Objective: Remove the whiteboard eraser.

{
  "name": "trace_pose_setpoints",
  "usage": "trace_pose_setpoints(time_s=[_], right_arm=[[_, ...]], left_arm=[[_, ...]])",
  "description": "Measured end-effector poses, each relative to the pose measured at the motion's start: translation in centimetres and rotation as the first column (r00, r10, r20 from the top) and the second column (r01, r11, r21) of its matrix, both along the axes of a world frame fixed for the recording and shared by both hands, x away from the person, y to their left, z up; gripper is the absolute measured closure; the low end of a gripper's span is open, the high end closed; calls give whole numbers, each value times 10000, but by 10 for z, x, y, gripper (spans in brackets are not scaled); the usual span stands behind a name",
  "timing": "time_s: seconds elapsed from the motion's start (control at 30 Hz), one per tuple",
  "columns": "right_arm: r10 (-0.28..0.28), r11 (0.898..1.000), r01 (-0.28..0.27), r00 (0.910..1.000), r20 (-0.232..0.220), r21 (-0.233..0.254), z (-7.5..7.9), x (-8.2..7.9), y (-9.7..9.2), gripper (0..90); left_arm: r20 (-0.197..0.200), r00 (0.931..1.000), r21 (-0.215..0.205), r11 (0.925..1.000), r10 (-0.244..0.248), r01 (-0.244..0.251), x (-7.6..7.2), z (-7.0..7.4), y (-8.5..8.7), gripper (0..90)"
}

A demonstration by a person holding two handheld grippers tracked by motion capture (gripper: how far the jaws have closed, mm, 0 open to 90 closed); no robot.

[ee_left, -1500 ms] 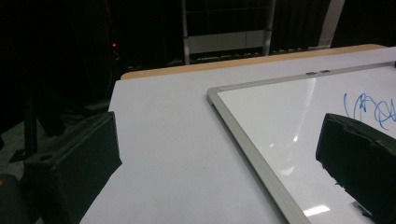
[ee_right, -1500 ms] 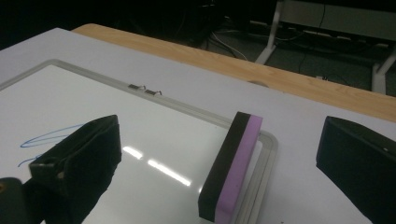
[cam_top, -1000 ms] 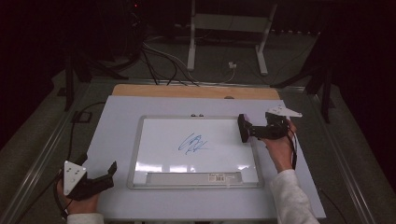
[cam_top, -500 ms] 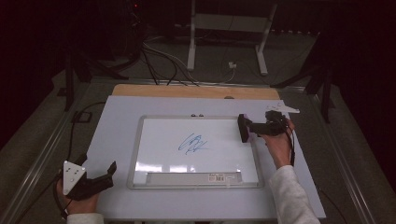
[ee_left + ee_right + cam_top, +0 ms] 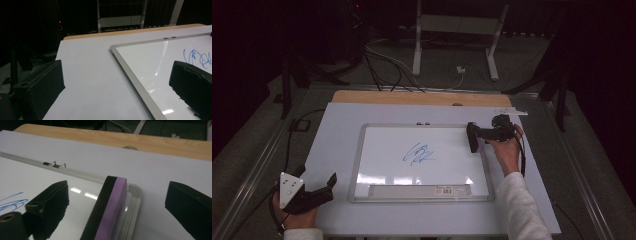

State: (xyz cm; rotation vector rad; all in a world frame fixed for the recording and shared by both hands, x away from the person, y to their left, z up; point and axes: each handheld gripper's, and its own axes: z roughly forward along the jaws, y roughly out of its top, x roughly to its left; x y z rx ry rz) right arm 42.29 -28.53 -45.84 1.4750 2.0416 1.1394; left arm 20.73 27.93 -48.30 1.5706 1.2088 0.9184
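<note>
The right gripper [image 5: 475, 137] hovered over the whiteboard's [image 5: 377, 150] far right corner, its jaws straddling a purple-and-black eraser [image 5: 110, 207] that stood on edge on the board just inside that corner. Gaps showed on both sides of the eraser in the right gripper view, so the pads were not pressing it, though the jaws had just been closing. The blue scribble [image 5: 418, 153] sat near the middle of the whiteboard, well apart from the eraser. The left gripper [image 5: 324, 187] rested at the near left corner of the desk [image 5: 337, 125], beside the whiteboard's near left corner, jaws spread wide with nothing between them. Two small metal clips [image 5: 53, 164] sat on the board's far edge.
</note>
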Motion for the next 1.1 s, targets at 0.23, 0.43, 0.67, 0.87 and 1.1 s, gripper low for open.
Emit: trace_pose_setpoints(time_s=[0.23,0.43,0.67,0.87,1.1], right_arm=[[-413,9990,404,9971,-644,-166,-8,3,0,258],[-295,9995,282,9933,-1118,-136,-15,-2,0,468],[-252,9970,354,9890,-1457,681,-20,-3,-2,572],[-355,9947,512,9849,-1693,894,-21,-2,-2,562],[-300,9918,533,9806,-1939,1162,-23,0,-4,536]], left_arm=[[-13,10000,-5,10000,14,-14,0,0,0,5],[-21,10000,7,10000,19,-19,0,0,0,5],[-51,10000,55,10000,19,-19,1,0,0,5],[-52,10000,57,10000,3,-3,1,0,0,5],[-74,10000,67,10000,-4,5,1,-1,0,5]])
